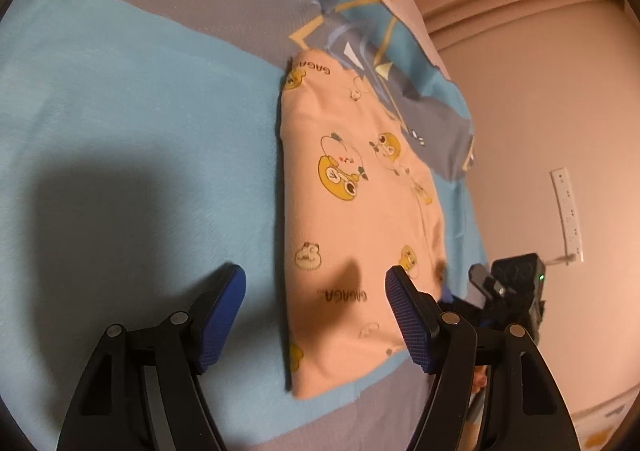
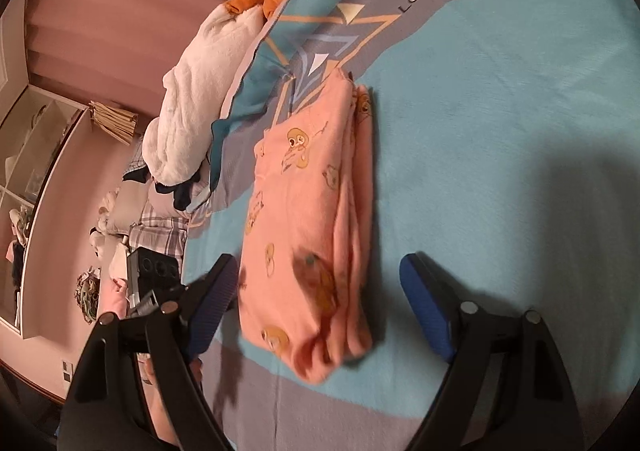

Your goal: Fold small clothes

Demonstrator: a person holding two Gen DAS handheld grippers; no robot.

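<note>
A small peach garment point(image 1: 352, 211) printed with yellow cartoon figures and "GAGAGA" lettering lies folded into a long rectangle on the blue and grey bed sheet point(image 1: 140, 111). My left gripper point(image 1: 316, 283) hovers open over its near end, blue pads spread wide and apart from the cloth. In the right wrist view the same garment point(image 2: 308, 211) shows stacked folded layers along its right edge. My right gripper point(image 2: 318, 267) is open too, its fingers straddling the garment's near end without pressing it.
A white and orange plush bundle point(image 2: 192, 103) lies at the sheet's far edge beside a turned-up sheet corner. Loose clothes point(image 2: 160, 219) are heaped off the bed's side. A white shelf unit point(image 2: 32, 171) and a wall power strip point(image 1: 568, 207) stand beyond.
</note>
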